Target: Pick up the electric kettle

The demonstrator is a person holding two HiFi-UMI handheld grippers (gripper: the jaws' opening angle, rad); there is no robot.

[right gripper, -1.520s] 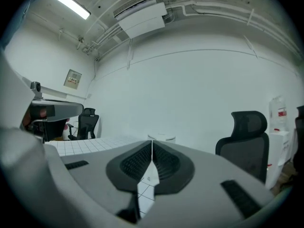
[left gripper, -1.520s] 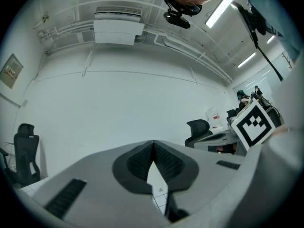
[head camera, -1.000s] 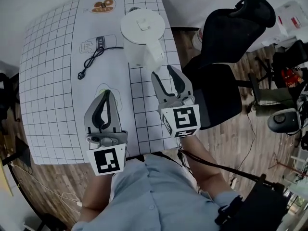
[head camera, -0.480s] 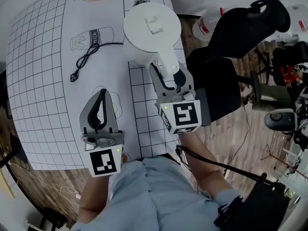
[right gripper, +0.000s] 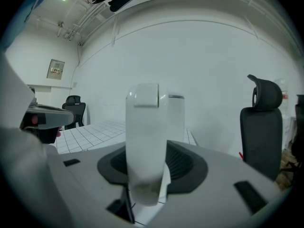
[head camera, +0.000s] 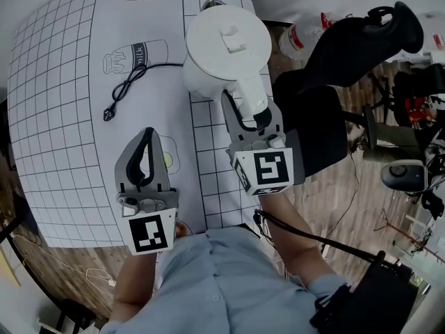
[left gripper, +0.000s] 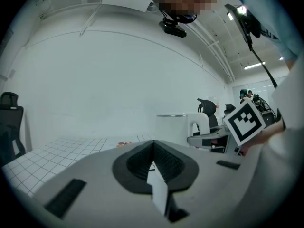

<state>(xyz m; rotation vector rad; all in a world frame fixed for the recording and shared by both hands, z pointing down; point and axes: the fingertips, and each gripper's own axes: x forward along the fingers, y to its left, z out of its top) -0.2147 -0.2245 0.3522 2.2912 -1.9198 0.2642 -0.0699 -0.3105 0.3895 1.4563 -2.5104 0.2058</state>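
Gridded table (head camera: 62,117) is standing on wood floor (head camera: 361,214), with the electric kettle (head camera: 226,47) at its 1 o'clock edge and a black chair (head camera: 348,47) at the kettle's 3 o'clock. Right gripper (head camera: 252,113), jaws having just been closing, is pinching the handle (right gripper: 145,141); left gripper (head camera: 146,145), jaws pressed together, is hovering at the kettle's 7 o'clock. Only the head view is showing the cord (head camera: 128,82); only the right gripper view is showing a wall notice (right gripper: 56,68).

The right gripper (right gripper: 148,152) faces a white kettle (right gripper: 145,127) at dead centre. Its jaws have just been closing, with the kettle's upright handle between them and the dark pads against both sides. A gridded table (right gripper: 92,129) lies at 9 o'clock, a black chair (right gripper: 259,137) at 3 o'clock.
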